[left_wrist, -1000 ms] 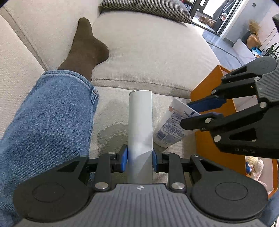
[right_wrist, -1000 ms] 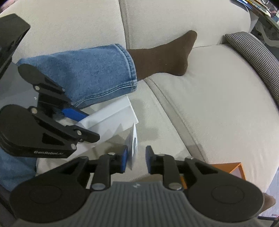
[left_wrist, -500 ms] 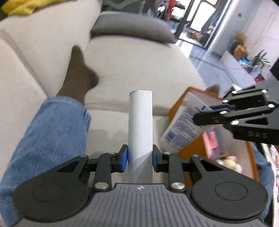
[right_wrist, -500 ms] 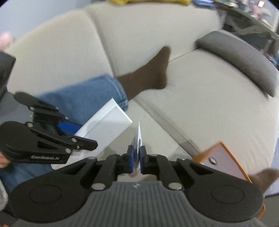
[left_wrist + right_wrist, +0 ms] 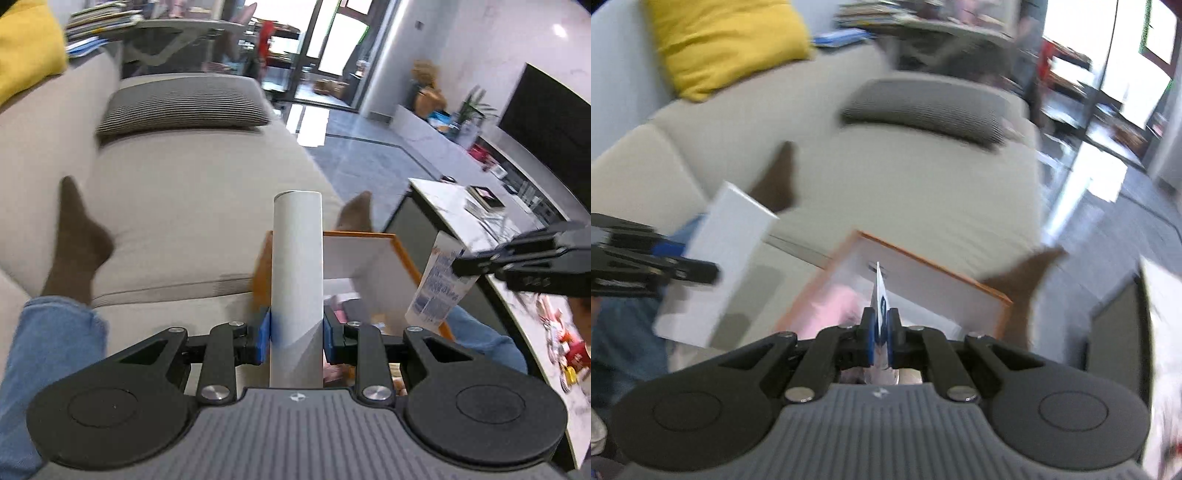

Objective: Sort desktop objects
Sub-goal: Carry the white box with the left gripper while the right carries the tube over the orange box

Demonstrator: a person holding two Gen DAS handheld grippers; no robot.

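The beige sofa fills less of both views than a second ago; the room beyond it, with a grey floor, a dark cabinet and glass doors, now shows, since both tools have risen and swung away from the seat. A striped grey cushion lies at the sofa's far end, and a yellow cushion sits on its backrest. The person's leg in blue jeans with a brown sock rests on the seat.

The orange-rimmed box, earlier only a corner at the picture's edge, now lies open right under both tools, with pink and other small things inside, too blurred to name.

The left tool grips the white box by its lower part, blue pads pressed on both sides, just as before; the white box stands upright over the orange-rimmed box's near edge.

The right tool, half open a second ago, is now closed tight on the flat crimped end of the lotion tube, which hangs cap-down over the orange-rimmed box instead of lying on the sofa.
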